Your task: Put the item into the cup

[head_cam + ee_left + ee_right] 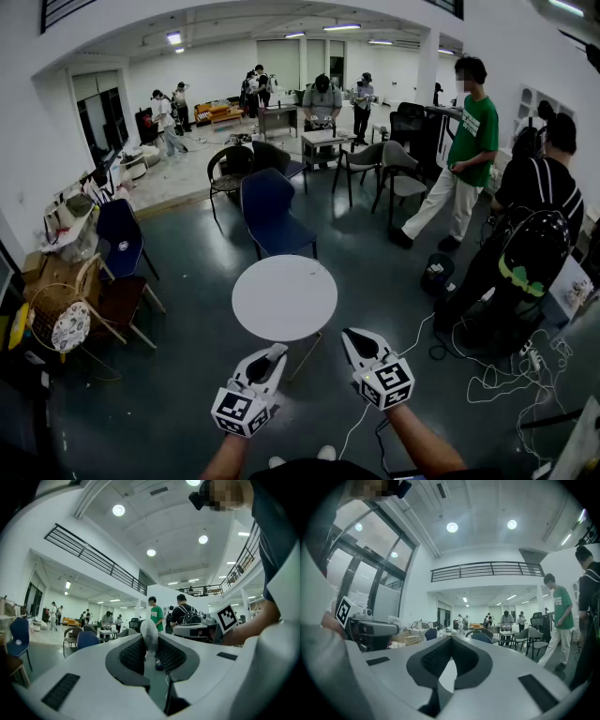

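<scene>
Grey-white item (149, 631), seemingly pinched only by the tips of the left tool (277, 353), could slip; right tool (451, 644) is closed, empty.

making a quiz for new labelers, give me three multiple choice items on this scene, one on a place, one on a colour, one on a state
1. Where is the round white table?
A. just ahead of the left gripper and right gripper
B. against the left wall
C. at the far doorway

2. What colour is the chair right behind that table?
A. red
B. blue
C. yellow

3. How do the right gripper's jaws stand?
A. wide apart
B. closed on a cup
C. together, nothing between

Answers: 1 A, the head view shows it just beyond both tips. 2 B, its seat and back are blue. 3 C, the right gripper view shows the pads meeting.
</scene>
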A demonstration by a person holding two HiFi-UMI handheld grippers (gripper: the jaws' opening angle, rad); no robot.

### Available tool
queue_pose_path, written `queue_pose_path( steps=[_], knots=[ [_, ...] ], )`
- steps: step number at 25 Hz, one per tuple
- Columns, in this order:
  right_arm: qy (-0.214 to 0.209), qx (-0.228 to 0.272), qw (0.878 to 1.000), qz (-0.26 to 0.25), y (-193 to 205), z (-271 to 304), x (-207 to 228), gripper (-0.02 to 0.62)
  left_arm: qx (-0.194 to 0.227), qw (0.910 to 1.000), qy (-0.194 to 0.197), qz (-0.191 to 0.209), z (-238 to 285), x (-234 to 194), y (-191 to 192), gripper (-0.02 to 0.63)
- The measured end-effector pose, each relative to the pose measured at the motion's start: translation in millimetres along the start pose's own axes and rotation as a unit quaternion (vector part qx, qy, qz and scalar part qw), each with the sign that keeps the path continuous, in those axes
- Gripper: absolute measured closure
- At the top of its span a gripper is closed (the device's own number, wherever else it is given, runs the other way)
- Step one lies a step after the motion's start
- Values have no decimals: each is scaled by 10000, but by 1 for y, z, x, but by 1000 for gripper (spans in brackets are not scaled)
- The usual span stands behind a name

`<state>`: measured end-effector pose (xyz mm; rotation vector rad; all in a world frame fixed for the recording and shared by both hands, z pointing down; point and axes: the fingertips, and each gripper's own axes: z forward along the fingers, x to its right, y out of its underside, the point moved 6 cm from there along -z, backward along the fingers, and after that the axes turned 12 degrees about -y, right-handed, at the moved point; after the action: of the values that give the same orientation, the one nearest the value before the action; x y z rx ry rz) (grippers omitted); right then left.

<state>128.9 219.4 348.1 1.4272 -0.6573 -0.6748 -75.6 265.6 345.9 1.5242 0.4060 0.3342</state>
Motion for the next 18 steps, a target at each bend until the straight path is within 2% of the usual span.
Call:
queue_pose_path(
  steps=[8,13,18],
  knots=[
    [-15,-10,10000,53,9,-19,15,578,-23,9999,-138,-56,10,22,7,534],
    [-102,223,9996,171,12,-28,27,578,-88,9998,-185,-37,18,32,17,534],
    [-180,118,9997,78,16,-35,39,578,-161,9996,-217,-65,30,42,24,534]
  ],
)
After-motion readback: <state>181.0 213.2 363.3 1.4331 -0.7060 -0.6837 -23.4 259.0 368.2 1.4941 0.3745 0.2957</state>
